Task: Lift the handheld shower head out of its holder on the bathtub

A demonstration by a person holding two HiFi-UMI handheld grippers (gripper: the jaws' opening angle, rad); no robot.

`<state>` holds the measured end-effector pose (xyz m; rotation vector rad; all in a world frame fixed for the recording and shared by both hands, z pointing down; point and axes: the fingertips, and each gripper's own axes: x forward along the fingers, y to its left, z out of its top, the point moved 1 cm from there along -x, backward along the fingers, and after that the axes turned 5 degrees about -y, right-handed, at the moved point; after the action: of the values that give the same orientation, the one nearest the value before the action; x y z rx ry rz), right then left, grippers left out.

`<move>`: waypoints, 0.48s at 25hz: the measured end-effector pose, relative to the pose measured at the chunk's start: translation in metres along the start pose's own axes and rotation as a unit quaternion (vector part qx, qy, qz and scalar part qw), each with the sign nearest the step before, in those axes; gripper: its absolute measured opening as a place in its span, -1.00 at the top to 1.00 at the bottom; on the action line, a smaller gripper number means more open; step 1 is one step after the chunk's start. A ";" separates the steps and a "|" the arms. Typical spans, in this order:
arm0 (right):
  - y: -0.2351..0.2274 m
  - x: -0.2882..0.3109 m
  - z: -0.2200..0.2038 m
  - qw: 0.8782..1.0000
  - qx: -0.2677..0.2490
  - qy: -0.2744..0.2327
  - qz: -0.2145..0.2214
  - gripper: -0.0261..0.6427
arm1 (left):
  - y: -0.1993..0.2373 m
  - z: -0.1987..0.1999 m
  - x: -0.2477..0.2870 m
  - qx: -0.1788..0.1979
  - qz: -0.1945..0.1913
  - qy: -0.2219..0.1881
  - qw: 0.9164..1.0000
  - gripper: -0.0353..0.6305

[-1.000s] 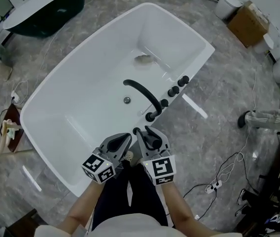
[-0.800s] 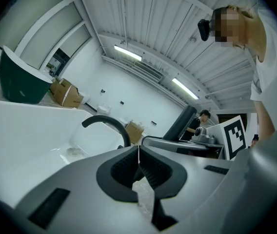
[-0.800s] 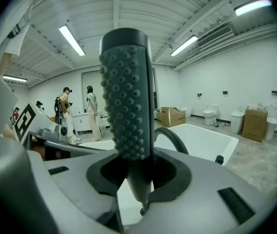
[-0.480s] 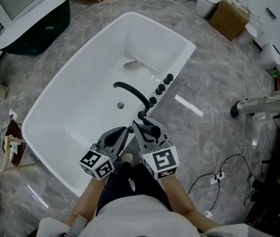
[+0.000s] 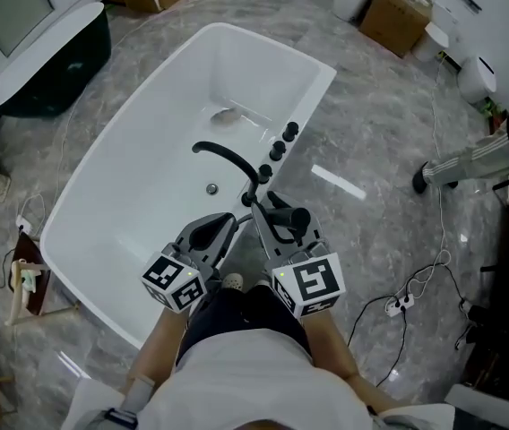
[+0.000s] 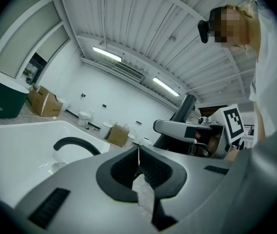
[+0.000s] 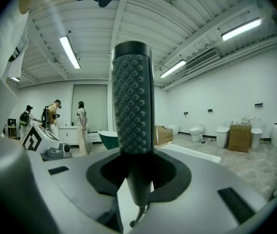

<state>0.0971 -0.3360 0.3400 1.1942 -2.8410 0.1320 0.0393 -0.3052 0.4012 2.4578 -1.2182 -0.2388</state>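
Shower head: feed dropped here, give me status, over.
Right gripper shut on shower head, held upright above bathtub rim. Left gripper shut, empty. Nothing in the way.

The white glossy bathtub [image 5: 129, 195] carries a black curved metal spout [image 5: 228, 157]. The dark grey handheld shower head [image 7: 132, 106] has a dotted face. The stone floor [image 5: 371, 141] is grey with paler veins.

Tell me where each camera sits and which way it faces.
Head view: on the head, steeply down at the tub; left gripper, right gripper, forearms show.
Left gripper view: on that gripper, level over the tub; its shut jaws show.
Right gripper view: on that gripper, level across the room; jaws clamp the shower head.
Shared: each gripper view shows the other gripper.
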 end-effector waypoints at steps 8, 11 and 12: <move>-0.056 -0.051 0.007 0.995 0.012 -0.007 -0.101 0.59 | -0.041 -0.005 0.041 0.005 -0.083 0.021 0.996 0.85; -0.080 -0.078 0.008 0.988 0.006 -0.004 -0.151 0.59 | -0.059 -0.008 0.055 0.004 -0.113 0.027 0.993 0.85; -0.086 -0.087 0.008 0.986 0.003 -0.004 -0.166 0.59 | -0.065 -0.011 0.059 0.003 -0.122 0.029 0.992 0.86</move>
<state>0.2194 -0.3355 0.3296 1.6478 -2.6001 0.1206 0.1260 -0.3132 0.3850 2.5979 -0.8942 -0.2274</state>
